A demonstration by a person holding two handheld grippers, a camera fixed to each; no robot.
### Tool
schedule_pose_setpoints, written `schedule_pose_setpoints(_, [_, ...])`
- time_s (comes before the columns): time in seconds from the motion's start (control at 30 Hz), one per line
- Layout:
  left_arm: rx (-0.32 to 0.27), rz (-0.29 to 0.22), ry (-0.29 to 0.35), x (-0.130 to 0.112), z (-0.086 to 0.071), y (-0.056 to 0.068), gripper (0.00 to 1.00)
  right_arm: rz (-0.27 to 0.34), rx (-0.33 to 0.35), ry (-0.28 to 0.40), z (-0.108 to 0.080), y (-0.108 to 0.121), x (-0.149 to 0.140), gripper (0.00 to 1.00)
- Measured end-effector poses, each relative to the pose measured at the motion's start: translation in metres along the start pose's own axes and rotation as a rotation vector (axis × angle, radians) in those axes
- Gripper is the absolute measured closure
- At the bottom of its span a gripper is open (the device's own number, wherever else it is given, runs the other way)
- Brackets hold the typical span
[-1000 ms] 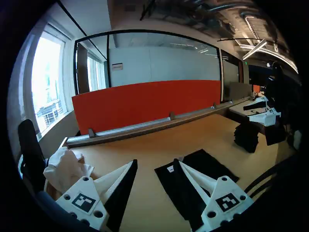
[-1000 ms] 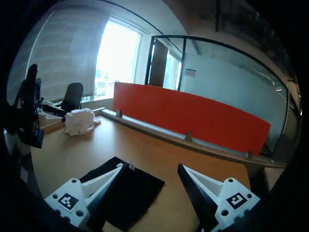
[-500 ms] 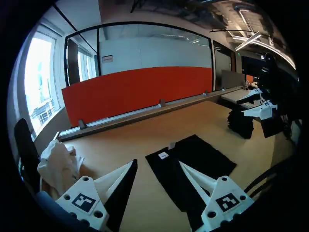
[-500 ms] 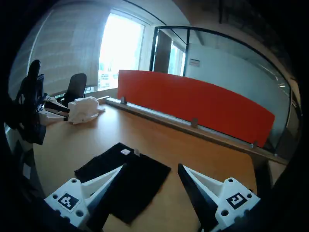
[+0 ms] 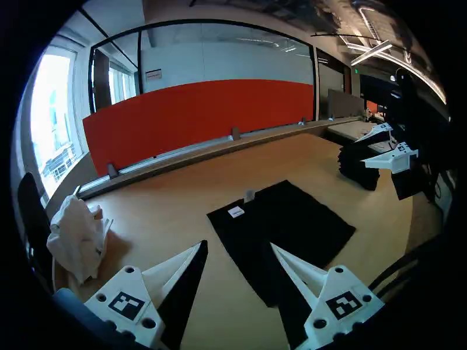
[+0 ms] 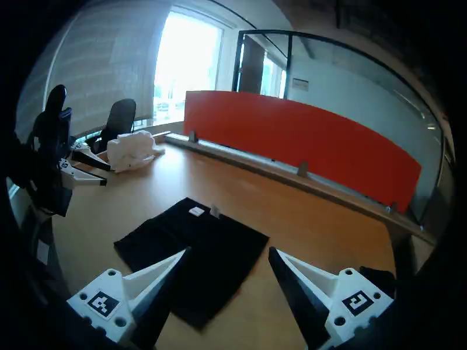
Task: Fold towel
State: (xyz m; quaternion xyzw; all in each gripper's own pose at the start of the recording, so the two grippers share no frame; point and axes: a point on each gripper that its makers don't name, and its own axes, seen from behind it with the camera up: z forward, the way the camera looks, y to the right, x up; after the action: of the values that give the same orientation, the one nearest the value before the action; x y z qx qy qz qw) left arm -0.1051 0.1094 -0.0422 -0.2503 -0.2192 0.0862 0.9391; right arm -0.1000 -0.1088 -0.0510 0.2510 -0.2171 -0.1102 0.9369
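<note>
Here, the left gripper [image 5: 238,245] is hanging over the wooden table [image 5: 169,204] with its two white fingers spread wide and nothing between them. The black towel [image 5: 286,230] is lying flat on the table just ahead of the fingertips. In the left gripper view the right-hand finger is overlapping the towel's near edge, while the left-hand finger is pointing over bare wood; whether either finger is touching the cloth cannot be told. A small white tag [image 5: 236,212] is showing near the towel's far edge, ahead of the gap. Off beyond the left-hand finger a crumpled white cloth [image 5: 76,239] is sitting near the table's edge, and far out past the right-hand finger a stack of dark folded cloths [image 5: 357,166] is resting on the table. The right gripper [image 6: 229,249] is likewise gaping wide and gripping nothing. In the right gripper view the towel is spreading out ahead of its left-hand finger and into the gap between the tips. An orange partition [image 6: 303,140] is running along the table's far side, well beyond both pairs of fingers.
</note>
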Motion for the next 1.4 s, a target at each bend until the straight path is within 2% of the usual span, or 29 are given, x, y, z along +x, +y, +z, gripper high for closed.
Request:
schedule_pose_setpoints(1.07, [-0.078,0.025,-0.177,-0.099,0.033,0.038,0.33,-0.005,0.073,-0.176,0.027,-0.03,-0.103,0.0])
schedule_pose_setpoints(1.4, [-0.099,0.021,-0.231,-0.124,0.041,0.047,0.33,-0.006,0.099,-0.232,0.033,-0.041,-0.131,0.0])
